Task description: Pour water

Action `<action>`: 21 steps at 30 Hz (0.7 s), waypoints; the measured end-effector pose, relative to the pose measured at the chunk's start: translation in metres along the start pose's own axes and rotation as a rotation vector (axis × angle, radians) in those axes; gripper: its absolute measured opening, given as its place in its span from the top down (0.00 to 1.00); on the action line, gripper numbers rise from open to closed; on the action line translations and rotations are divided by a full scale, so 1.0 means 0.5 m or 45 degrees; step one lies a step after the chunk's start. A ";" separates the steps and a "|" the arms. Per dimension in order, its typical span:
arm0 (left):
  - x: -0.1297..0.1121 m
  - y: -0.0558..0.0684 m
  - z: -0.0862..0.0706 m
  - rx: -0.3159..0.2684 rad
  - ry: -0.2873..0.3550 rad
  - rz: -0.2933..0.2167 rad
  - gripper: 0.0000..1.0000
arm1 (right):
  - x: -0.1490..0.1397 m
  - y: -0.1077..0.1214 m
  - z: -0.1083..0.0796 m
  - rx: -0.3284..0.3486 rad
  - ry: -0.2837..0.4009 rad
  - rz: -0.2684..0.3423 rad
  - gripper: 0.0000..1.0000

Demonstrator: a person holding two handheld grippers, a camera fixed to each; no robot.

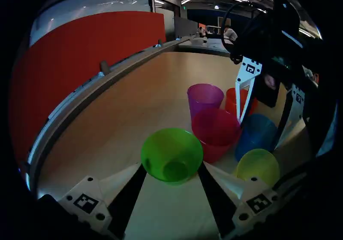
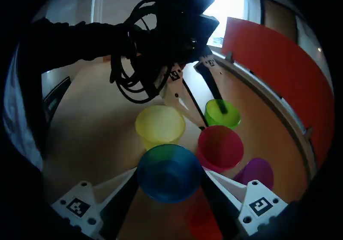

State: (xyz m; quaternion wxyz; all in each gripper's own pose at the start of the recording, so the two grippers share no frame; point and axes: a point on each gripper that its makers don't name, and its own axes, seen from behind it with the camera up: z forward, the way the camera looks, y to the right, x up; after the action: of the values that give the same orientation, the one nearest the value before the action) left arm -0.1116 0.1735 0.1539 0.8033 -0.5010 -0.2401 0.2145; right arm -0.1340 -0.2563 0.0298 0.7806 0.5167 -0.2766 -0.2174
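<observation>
Left gripper view: the fingers [image 1: 128, 184] of the left gripper [image 1: 171, 168] are closed from both sides on the green cup [image 1: 171, 154], whose rim touches each inner pad and whose mouth faces the camera. Just beyond it stands the red cup [image 1: 216, 132], touching or nearly touching the green one, with the purple cup [image 1: 205, 97] behind it and the orange cup [image 1: 232, 100] farther back to the right. The yellow cup [image 1: 258, 166] sits low on the right, beside the left gripper's right-hand finger. In the right gripper view, the right gripper [image 2: 169, 176] has its own fingers [image 2: 115, 188] pressed on either side of the blue cup [image 2: 169, 171], which lies between the yellow and red cups. All the cups are gathered close together on the pale wooden desk [image 1: 141, 94]. Whether any cup holds water cannot be told. A red partition [image 1: 77, 68] runs along the desk's far edge, and a dark sleeve [image 2: 64, 47] with looped black cables [image 2: 128, 79] reaches in above the left gripper.
</observation>
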 end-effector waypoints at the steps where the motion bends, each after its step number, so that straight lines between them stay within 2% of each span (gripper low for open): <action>1: -0.001 -0.001 -0.001 0.002 -0.001 0.000 0.17 | 0.000 0.000 0.000 -0.001 0.000 0.000 0.06; 11: 0.001 0.007 -0.011 -0.015 -0.001 -0.009 0.17 | -0.004 -0.006 -0.006 0.003 -0.006 -0.010 0.06; 21: 0.003 0.001 -0.020 0.001 0.000 -0.004 0.17 | -0.002 -0.008 -0.014 0.004 0.001 -0.020 0.07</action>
State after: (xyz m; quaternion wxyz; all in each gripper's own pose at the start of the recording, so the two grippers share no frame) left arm -0.1043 0.1677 0.1498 0.8039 -0.5002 -0.2408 0.2132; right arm -0.1306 -0.2525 0.0235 0.7781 0.5201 -0.2727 -0.2229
